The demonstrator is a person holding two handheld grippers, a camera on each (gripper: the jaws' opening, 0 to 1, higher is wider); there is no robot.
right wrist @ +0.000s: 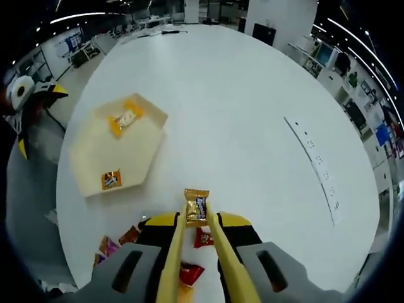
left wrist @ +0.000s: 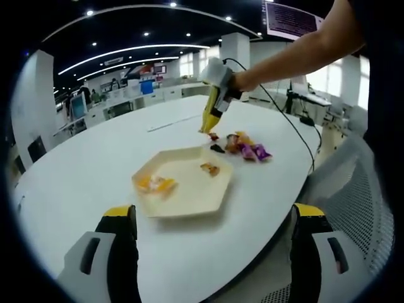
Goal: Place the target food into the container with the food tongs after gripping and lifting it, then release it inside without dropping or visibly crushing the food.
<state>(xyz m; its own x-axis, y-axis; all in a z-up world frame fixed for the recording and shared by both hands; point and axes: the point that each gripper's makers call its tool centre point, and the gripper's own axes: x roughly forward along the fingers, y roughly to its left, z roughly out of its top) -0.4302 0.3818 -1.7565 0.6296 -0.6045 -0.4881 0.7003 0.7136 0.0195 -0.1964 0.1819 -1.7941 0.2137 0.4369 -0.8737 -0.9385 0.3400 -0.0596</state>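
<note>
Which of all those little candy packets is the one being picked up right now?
The gold-wrapped candy, pinched between the yellow tongs of the right gripper. The others lie loose on the table or in the tray.

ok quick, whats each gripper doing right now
Left gripper: open, holding nothing.
Right gripper: shut on the yellow tongs, which pinch a gold-wrapped candy.

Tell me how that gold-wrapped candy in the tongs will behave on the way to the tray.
The gold-wrapped candy looks small and probably light. It is pinched only near its lower edge by the yellow tongs, so it may pivot. The glossy wrapper could slip; the crimped ends look soft, so squeeze gently toward the tray.
</note>
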